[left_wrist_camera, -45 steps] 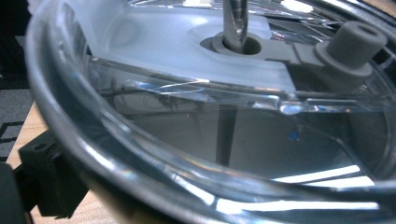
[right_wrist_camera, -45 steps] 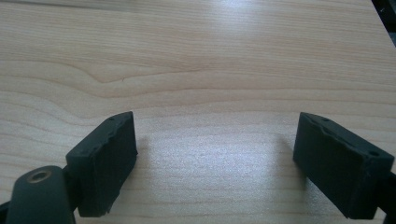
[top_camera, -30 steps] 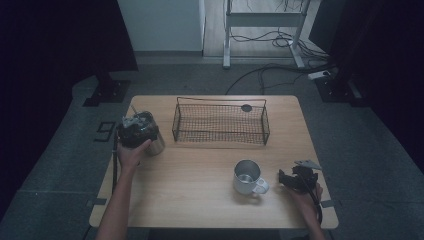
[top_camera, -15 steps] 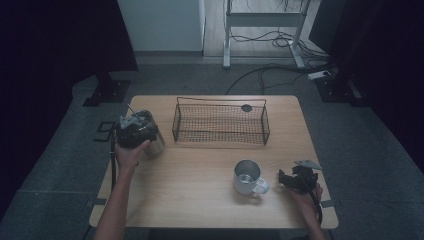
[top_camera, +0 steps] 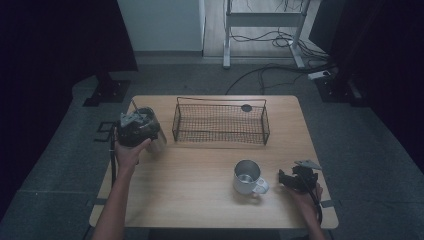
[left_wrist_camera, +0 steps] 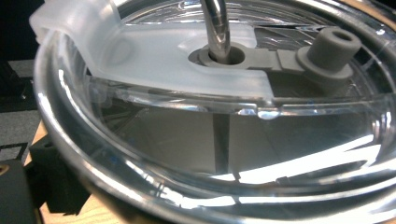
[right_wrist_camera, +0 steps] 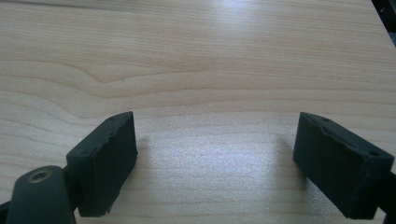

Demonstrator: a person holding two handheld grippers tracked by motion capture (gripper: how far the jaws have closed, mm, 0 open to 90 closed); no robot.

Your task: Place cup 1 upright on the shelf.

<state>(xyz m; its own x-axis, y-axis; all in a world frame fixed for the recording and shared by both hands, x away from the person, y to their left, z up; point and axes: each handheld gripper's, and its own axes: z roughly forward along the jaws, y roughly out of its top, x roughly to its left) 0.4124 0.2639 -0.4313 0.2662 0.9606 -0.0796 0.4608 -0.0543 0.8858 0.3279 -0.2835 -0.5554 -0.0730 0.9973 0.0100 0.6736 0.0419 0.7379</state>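
A clear plastic tumbler with a transparent lid and a metal straw [left_wrist_camera: 219, 28] is seen pressed close against the left gripper [top_camera: 134, 126], at about ten o'clock on the light wooden table [top_camera: 200, 175], just left of the black wire basket [top_camera: 220, 122]. Whether the left jaws are clamped on the tumbler cannot be told, though a grasp is judged to be in hand. The right gripper [right_wrist_camera: 215, 163] is rested at four o'clock with its jaws spread wide and nothing between them, just right of the silver metal mug [top_camera: 247, 177]. Next, a firm hold on the tumbler is called for, then a carry, probably toward the basket at twelve o'clock.
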